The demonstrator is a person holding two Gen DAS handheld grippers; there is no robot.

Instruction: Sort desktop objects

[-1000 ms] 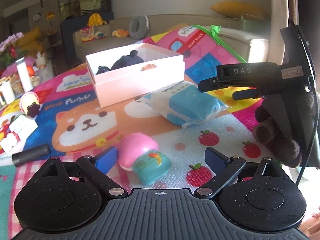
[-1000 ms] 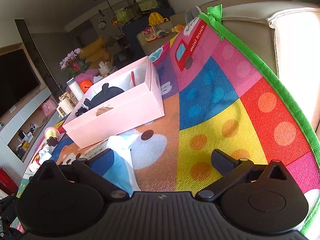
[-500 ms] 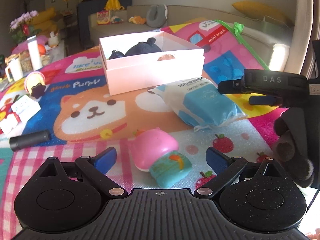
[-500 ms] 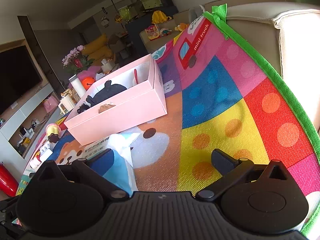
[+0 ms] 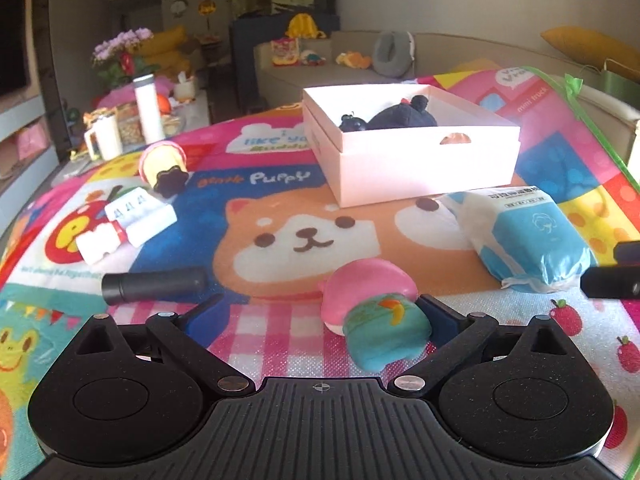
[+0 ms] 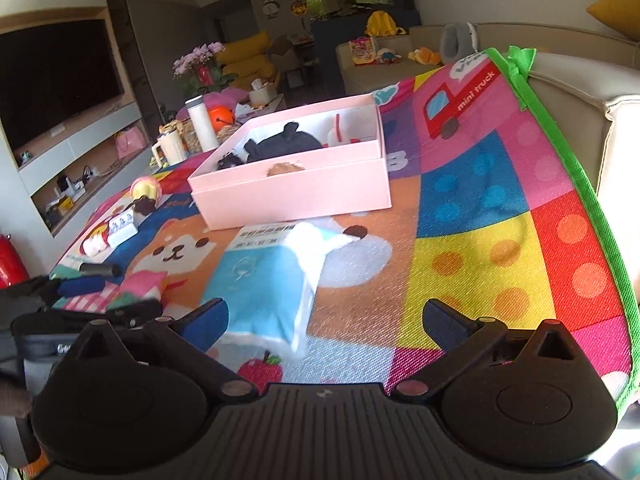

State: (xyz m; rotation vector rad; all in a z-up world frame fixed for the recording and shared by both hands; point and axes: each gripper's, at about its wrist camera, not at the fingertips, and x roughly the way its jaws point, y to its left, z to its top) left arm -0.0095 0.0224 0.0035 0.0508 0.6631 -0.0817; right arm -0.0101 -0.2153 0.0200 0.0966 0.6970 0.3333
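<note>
Left gripper: angled down toward the mat, jaws opening, already spread wide.
Left fingers: blue pads well apart, one at each side of the view, pressing on nothing.
Right gripper: angled down, jaws wide apart, closed on nothing.
Right fingers: blue pads far apart, low over the mat.
Relative pose: left gripper seen at the left edge of the right wrist view, just beside.

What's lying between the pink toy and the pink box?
Nothing: only bare mat with a printed puppy face lies between the pink toy and the pink box, in the left wrist view.
</note>
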